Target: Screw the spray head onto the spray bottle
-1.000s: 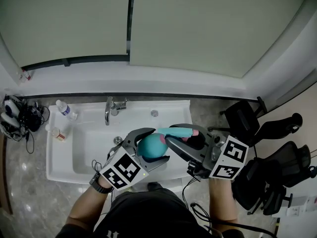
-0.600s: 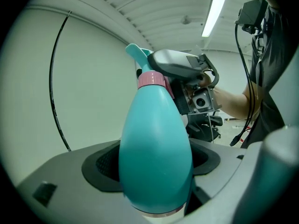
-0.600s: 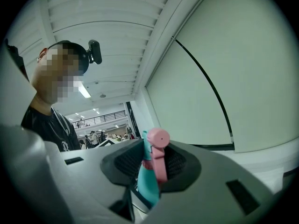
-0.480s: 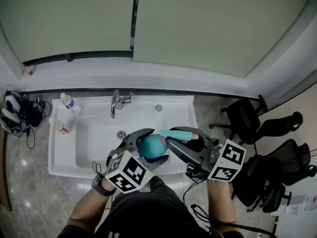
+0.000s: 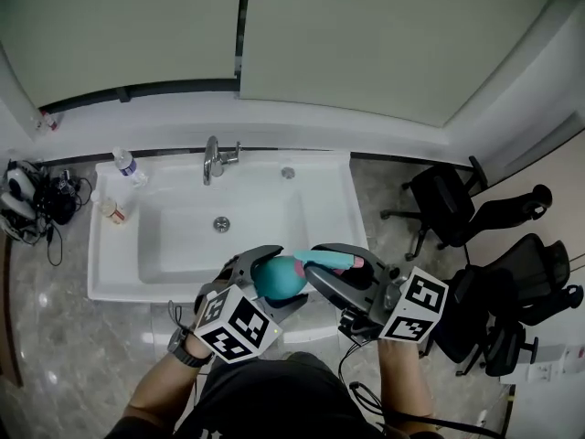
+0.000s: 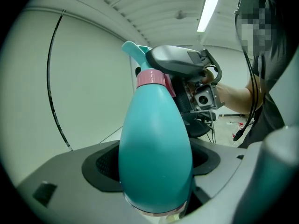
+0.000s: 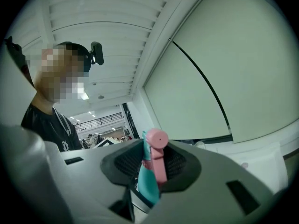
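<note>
Teal: one bottle (image 5: 277, 280), one spray head (image 5: 322, 258), two tongs (image 5: 280, 276) (image 5: 332, 263).

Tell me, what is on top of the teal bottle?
A spray head with a pink collar sits on the bottle, held by the right gripper. What lies under the collar is covered and cannot be seen.

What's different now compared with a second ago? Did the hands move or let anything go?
Both grippers drew back together from over the sink toward the person. Nothing was let go: the left gripper still clamps the teal spray bottle, and the right gripper still clamps the spray head on its neck.
</note>
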`<state>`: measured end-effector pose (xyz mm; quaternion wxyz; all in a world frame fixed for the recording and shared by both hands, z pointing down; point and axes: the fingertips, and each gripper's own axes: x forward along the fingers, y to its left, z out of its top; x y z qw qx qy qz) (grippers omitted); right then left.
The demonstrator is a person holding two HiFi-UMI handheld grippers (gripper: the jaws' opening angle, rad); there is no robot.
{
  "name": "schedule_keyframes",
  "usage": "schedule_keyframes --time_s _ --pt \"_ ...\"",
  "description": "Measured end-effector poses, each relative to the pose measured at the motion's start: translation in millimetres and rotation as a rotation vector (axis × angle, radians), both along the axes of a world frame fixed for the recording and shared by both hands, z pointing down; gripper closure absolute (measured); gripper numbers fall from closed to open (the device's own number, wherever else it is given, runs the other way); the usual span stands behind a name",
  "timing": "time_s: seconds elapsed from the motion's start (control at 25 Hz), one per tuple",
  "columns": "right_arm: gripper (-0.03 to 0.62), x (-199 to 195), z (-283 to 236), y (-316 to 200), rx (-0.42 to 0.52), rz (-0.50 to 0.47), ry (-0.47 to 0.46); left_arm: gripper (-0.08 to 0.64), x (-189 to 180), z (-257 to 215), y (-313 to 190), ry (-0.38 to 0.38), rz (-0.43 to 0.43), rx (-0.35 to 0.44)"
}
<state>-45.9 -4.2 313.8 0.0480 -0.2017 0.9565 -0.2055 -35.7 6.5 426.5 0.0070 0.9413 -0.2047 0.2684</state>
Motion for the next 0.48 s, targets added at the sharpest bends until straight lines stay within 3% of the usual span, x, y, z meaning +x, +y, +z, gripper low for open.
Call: schedule_keyframes --time_s 0.24,0.48 --pt "0.485 41.3 1.0 111.3 0.026 -0.053 -0.035 0.179 37.4 1.1 108.7 -0.03 -0.05 0.022" --pt "0.486 94.5 13.8 236.4 0.003 -0.108 -0.053 0.179 89.1 14.4 237.4 -0.055 -0.112 -0.019"
